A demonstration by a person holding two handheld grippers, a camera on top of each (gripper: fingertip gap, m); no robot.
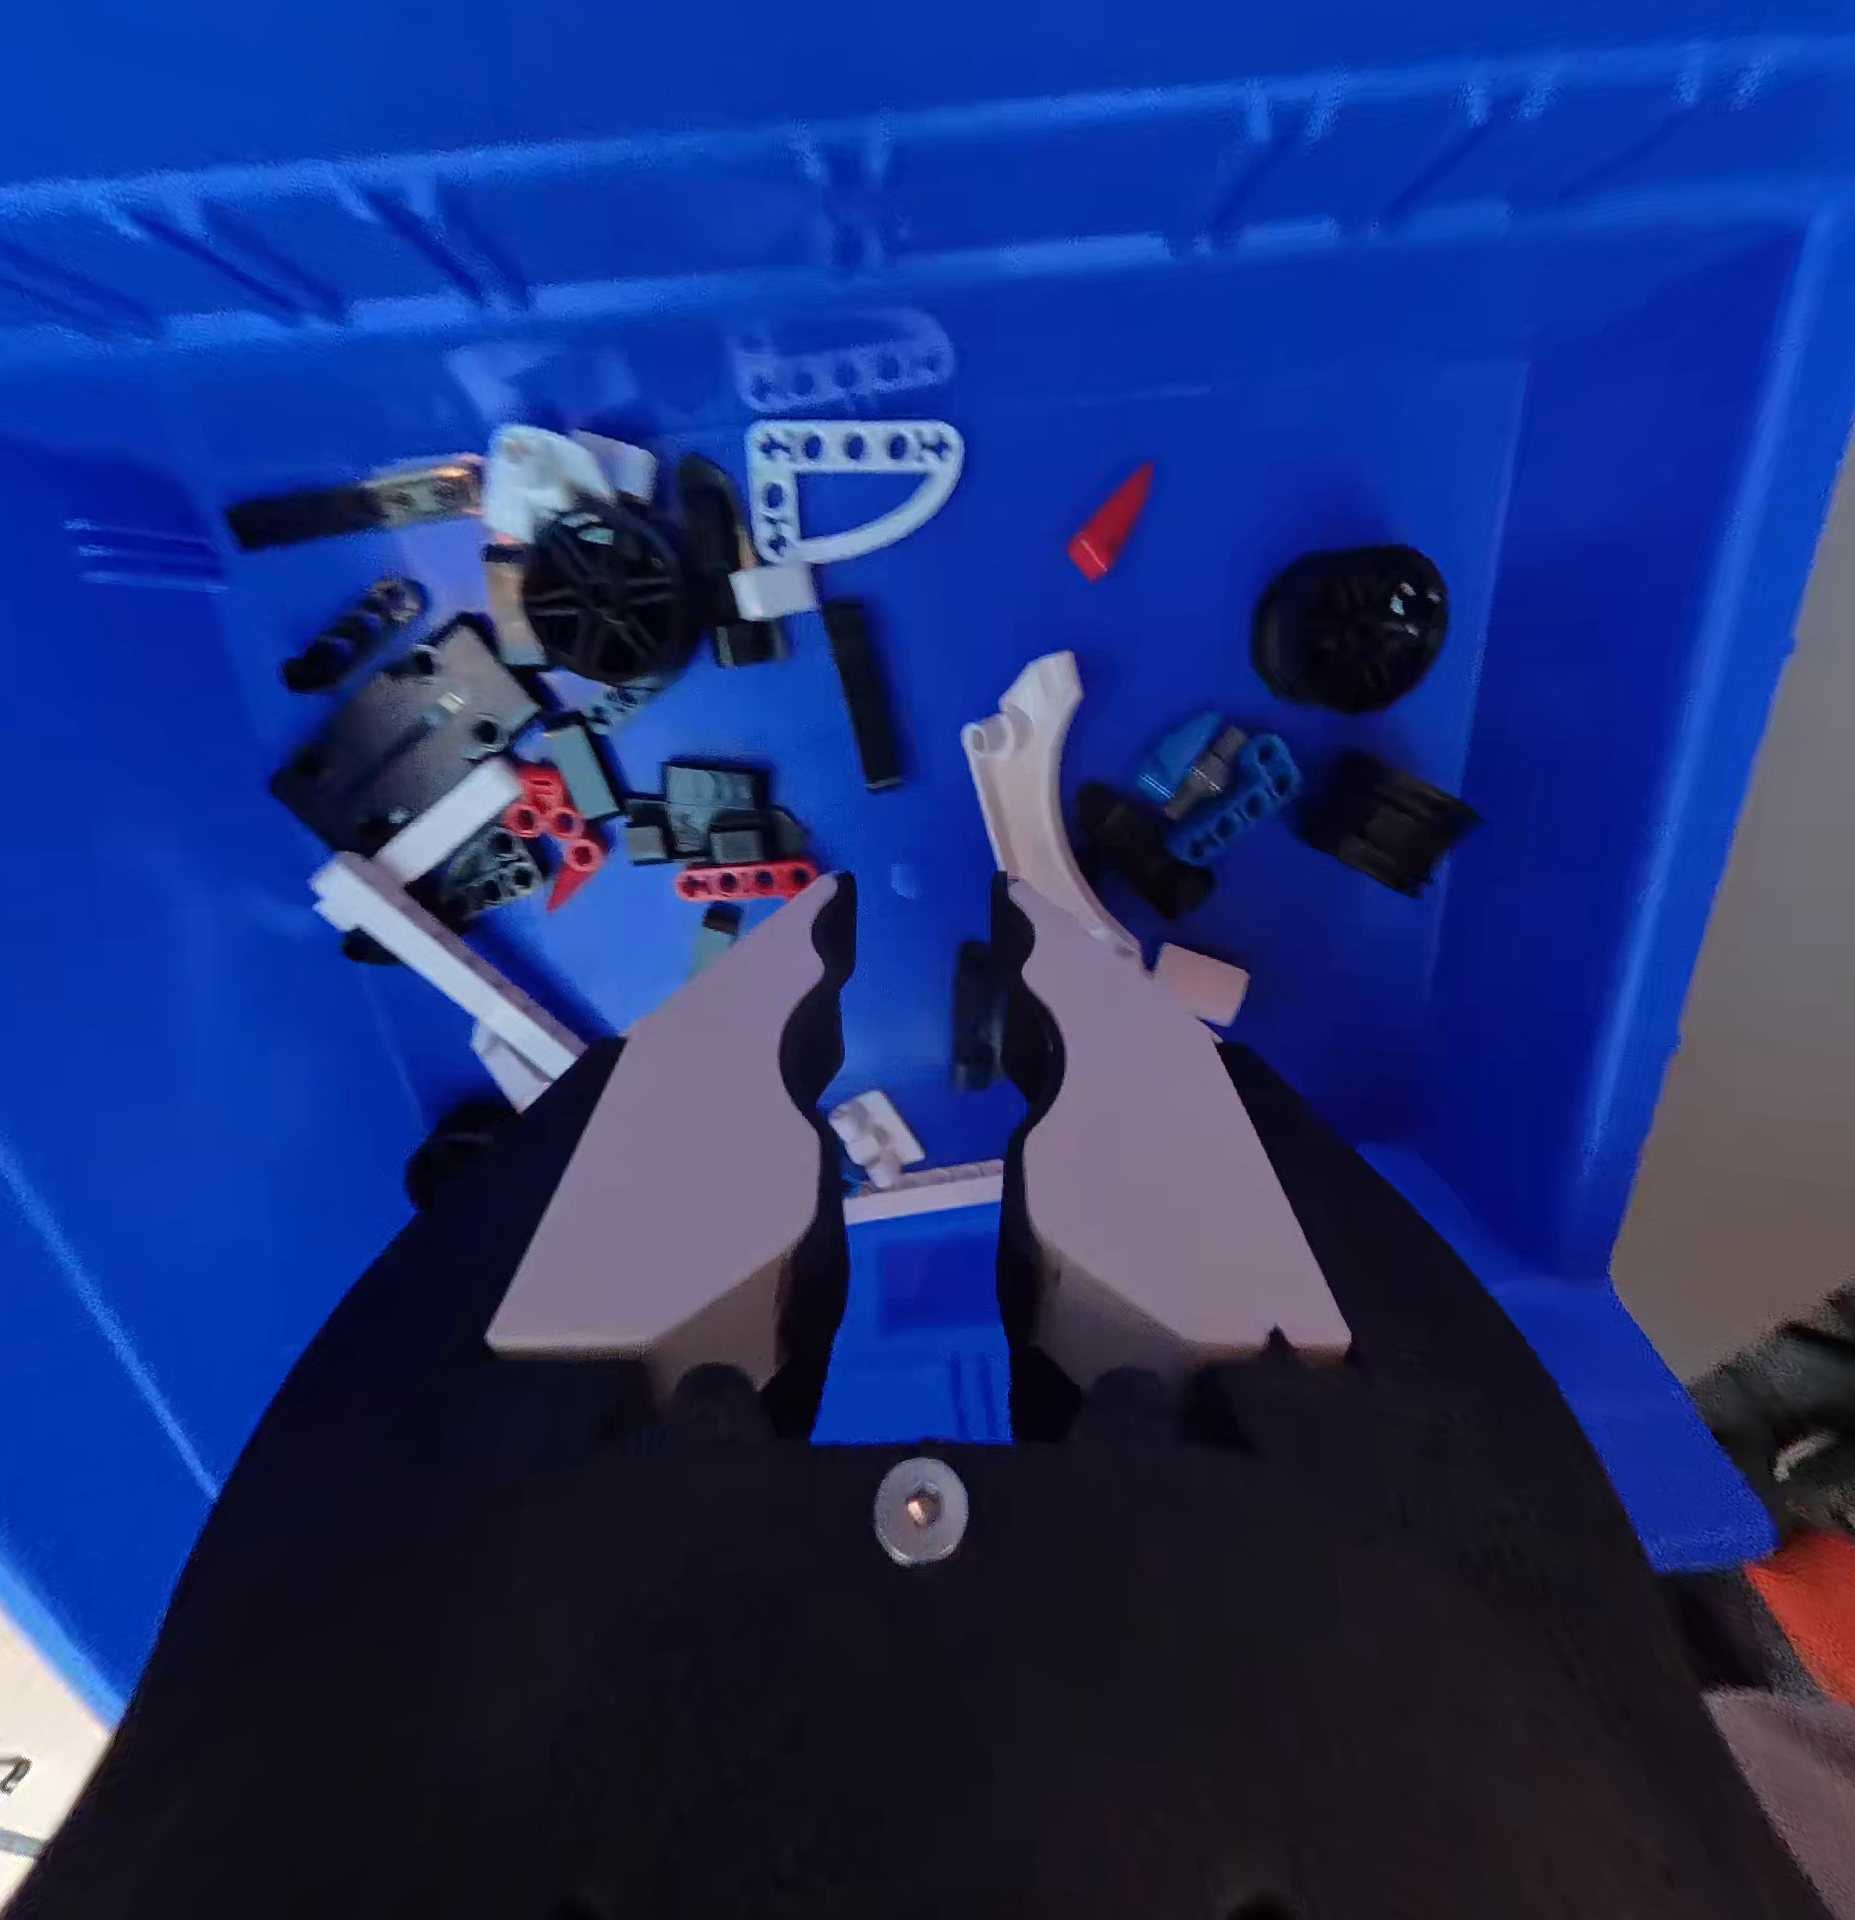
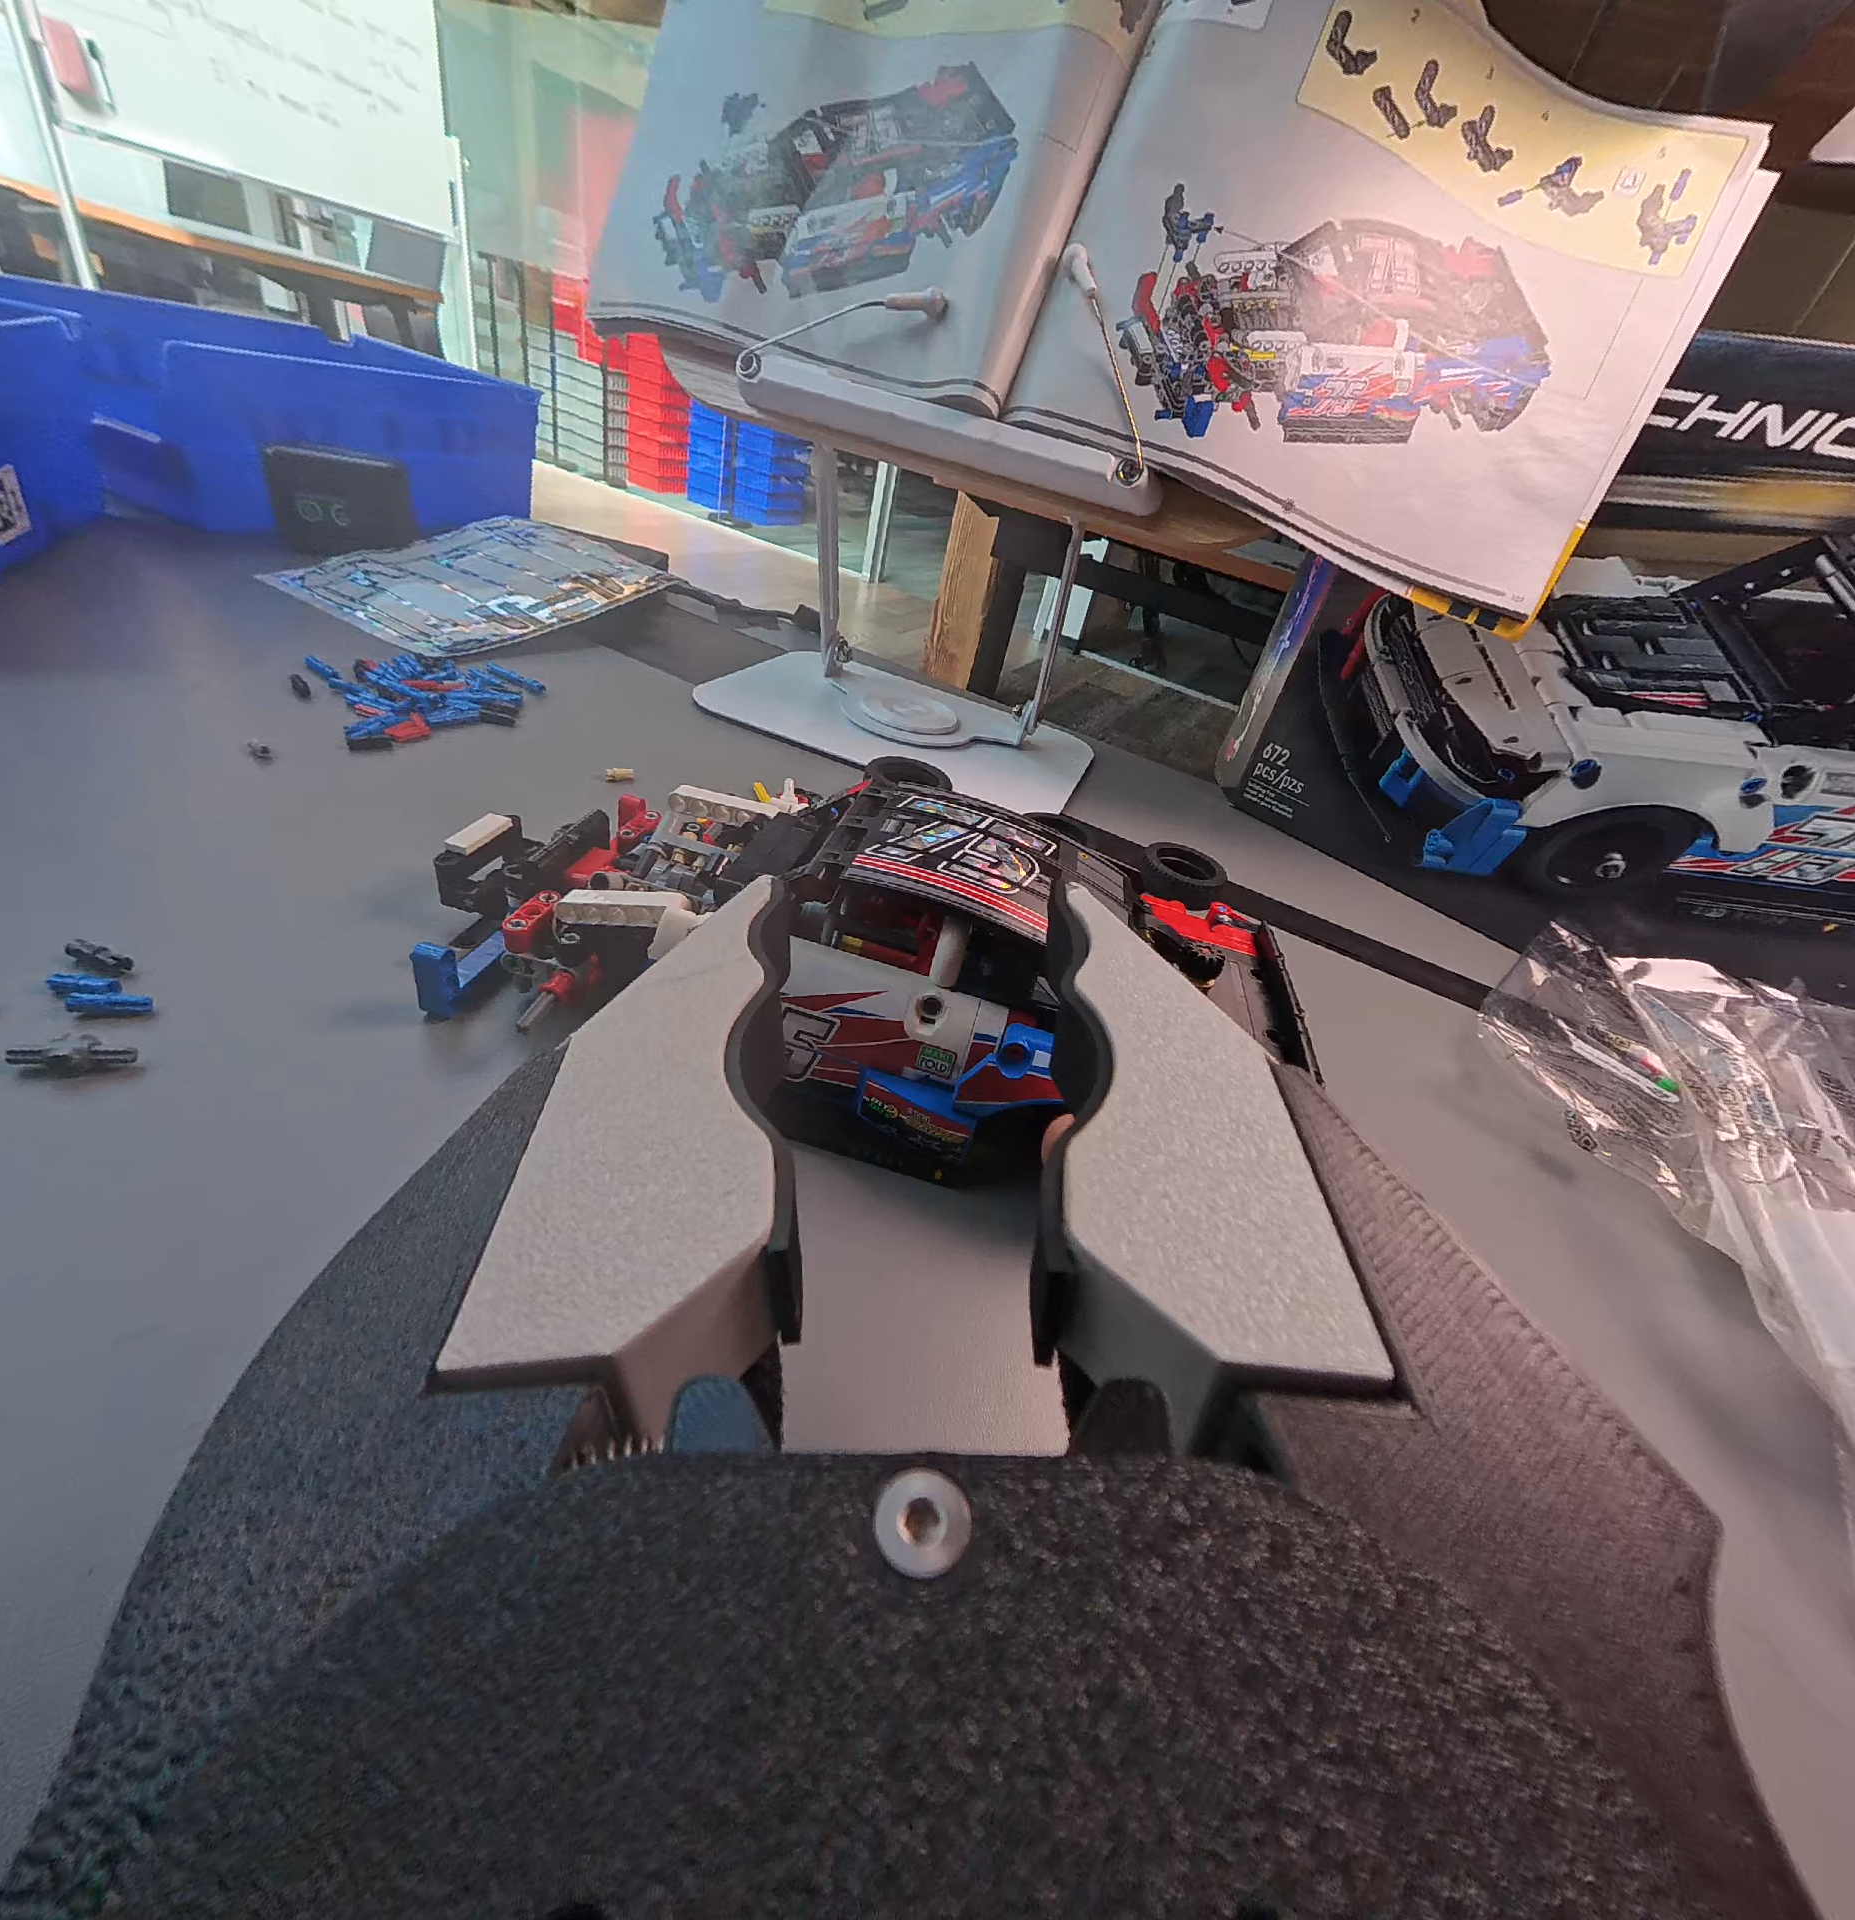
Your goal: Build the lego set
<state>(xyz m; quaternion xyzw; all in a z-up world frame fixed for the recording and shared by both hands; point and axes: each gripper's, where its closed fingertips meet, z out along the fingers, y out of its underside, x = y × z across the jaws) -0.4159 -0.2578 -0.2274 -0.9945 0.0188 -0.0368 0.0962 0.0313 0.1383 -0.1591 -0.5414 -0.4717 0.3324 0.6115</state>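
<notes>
The half-built car (image 2: 933, 935) lies on the grey worktop (image 2: 227, 1143) at the centre of the right wrist frame, its stickered roof panel toward the camera and its front frame trailing off to the left, probably so the side being worked on faces the builder. The right gripper (image 2: 915, 914) has its 2 fingers (image 2: 632, 1122) parted about as wide as the body; the tips flank the roof panel, but whether they press on it I cannot tell. Around it lie a heap of blue and black pins (image 2: 435, 701) at the left, an instruction booklet (image 2: 1162, 229) propped on a stand (image 2: 902, 717) at the top, seemingly for easy reading, the set's box (image 2: 1588, 748) at the right and empty plastic bags (image 2: 1681, 1091) at the right edge. In the left wrist frame the left gripper (image 1: 921, 894) hovers over a blue bin (image 1: 1525, 727) of loose parts, likely searching for the next piece; its fingers (image 1: 694, 1122) stand moderately open and hold nothing, with a small black part (image 1: 980, 1013) just by the right finger and a white curved panel (image 1: 1037, 790) beyond it.
</notes>
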